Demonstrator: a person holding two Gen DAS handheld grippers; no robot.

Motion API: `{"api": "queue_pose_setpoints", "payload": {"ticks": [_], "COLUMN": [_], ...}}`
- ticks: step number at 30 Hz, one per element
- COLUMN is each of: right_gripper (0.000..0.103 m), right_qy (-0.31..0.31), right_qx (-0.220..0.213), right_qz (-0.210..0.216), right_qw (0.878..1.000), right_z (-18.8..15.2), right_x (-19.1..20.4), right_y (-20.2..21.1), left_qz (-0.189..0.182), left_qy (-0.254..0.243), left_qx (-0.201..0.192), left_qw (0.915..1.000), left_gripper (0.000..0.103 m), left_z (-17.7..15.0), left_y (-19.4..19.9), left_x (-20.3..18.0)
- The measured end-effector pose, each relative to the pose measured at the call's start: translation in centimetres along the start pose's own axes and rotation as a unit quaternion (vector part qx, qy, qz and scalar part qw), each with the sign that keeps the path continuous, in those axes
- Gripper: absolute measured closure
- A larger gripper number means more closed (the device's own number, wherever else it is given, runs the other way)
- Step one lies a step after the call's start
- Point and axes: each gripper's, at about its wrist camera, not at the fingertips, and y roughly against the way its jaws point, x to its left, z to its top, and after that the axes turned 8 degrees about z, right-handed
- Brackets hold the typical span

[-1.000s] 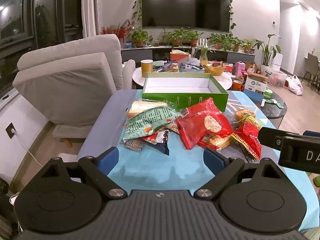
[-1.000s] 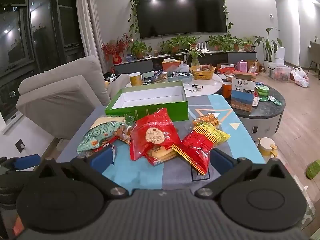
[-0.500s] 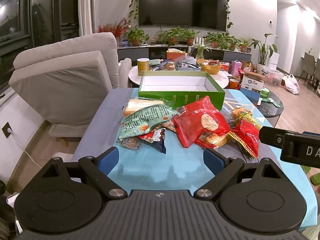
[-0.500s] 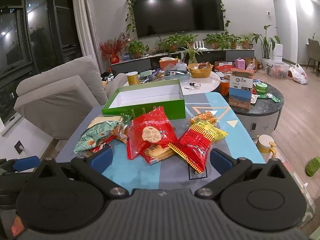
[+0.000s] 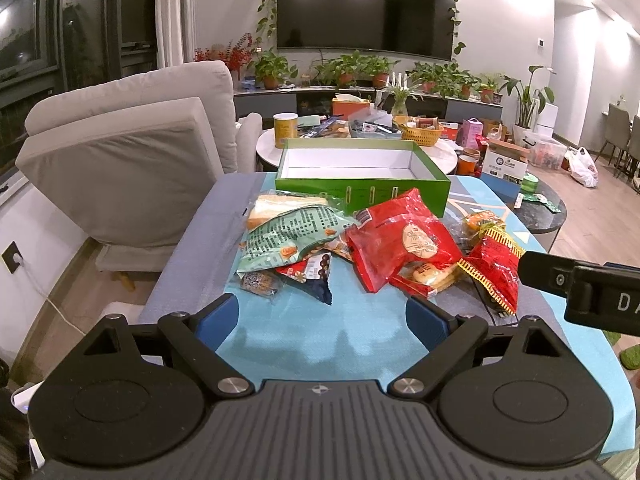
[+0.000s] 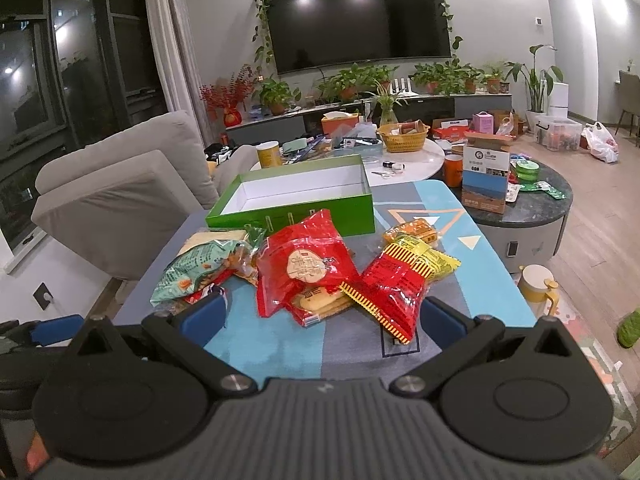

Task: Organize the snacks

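- Left gripper (image 5: 322, 322): jaws spread wide, nothing between the 2 blue fingertips (image 5: 218, 320), hovering over bare teal table cover (image 5: 320, 344) short of the snack pile.
- Right gripper (image 6: 322, 318): jaws likewise spread, empty, held above the near edge of the same table; seen also at the right margin of the left wrist view as a black bar.
- Just ahead of left gripper, slightly left: pale green snack bag (image 5: 288, 236) lying flat atop a dark blue packet (image 5: 316, 276) and a small clear-wrapped biscuit (image 5: 258, 282).
- Behind the green bag: yellowish bread-like pack (image 5: 280, 206), touching it.
- Ahead and centre-right of left gripper: big red bag (image 5: 404, 240) with round cream label, tilted, overlapping a flat red pack of pale cakes (image 5: 428, 274).
- Directly ahead of right gripper: that same big red bag (image 6: 308, 264); to its right, red-and-yellow striped bag (image 6: 400, 280), its lower corner near the right fingertip.
- Further ahead, right of centre: small orange packet (image 6: 416, 230), partly under the striped bag.
- Beyond the whole pile: green open box (image 6: 304, 208), white inside, no snacks visible in it; front wall touching or just behind the red bag, cannot tell which.
- Left of both grippers, off the table: grey armchair (image 5: 132, 168).
- Far ahead: wall television (image 6: 360, 20), row of potted plants (image 6: 360, 80) below it.
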Motion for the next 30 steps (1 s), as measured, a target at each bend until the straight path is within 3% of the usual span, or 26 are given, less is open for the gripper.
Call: {"api": "queue_pose_setpoints", "payload": {"ticks": [30], "right_gripper": [0.043], "right_qy": [0.018], "right_qx": [-0.013], "right_qz": [-0.005], "right_qw": [1.000], "right_z": [-0.36], "right_x": [0.69], "right_y": [-0.12], "left_qz": [-0.019], "left_qy": [0.014], "left_qx": [0.007], "left_qw": [0.9997], "left_gripper": [0.017], "left_z": [-0.56], "left_y": [-0.58], "left_x": [0.61]}}
